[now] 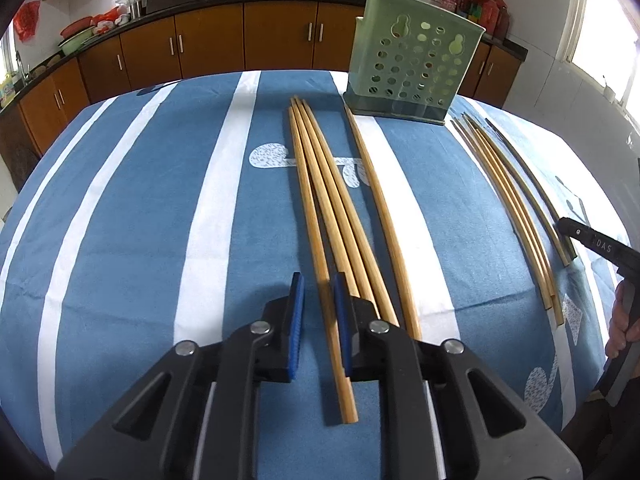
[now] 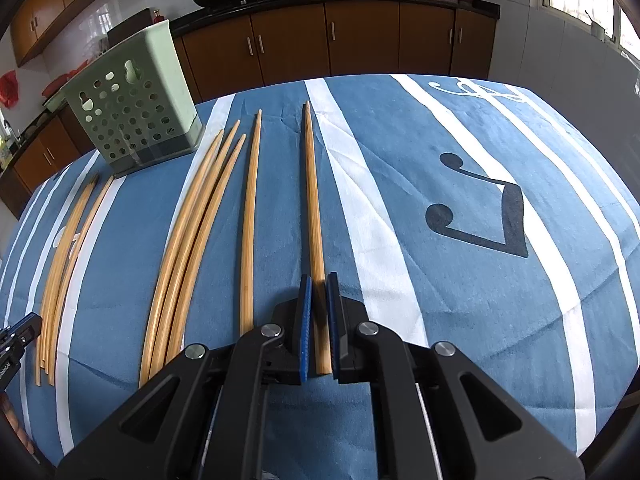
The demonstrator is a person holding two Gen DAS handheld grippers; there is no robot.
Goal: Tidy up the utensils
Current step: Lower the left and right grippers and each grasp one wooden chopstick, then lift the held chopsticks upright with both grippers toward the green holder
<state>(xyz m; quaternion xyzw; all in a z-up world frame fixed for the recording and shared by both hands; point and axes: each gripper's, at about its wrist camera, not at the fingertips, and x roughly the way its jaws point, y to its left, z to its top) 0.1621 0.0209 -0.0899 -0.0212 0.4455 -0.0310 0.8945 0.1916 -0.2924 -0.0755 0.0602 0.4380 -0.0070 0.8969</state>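
A: Where are the chopsticks?

B: All lying flat on the table (image 1: 132, 208), on its blue-and-white striped cloth. The left claw (image 1: 319, 292) is down over a cluster of four; its jaws are spread, with the leftmost chopstick (image 1: 320, 264) running between the blue pads, which do not visibly press it.

A: And the right claw?

B: The right claw (image 2: 319, 292) has its pads narrowed around a single chopstick (image 2: 314, 208); a thin gap shows on either side, so I cannot tell whether it grips.

A: The holder?

B: The green perforated holder (image 1: 412, 56) stands upright at the far side of the table, between the two groups. A second bundle of chopsticks (image 2: 188, 232) lies just left of the right claw's stick.
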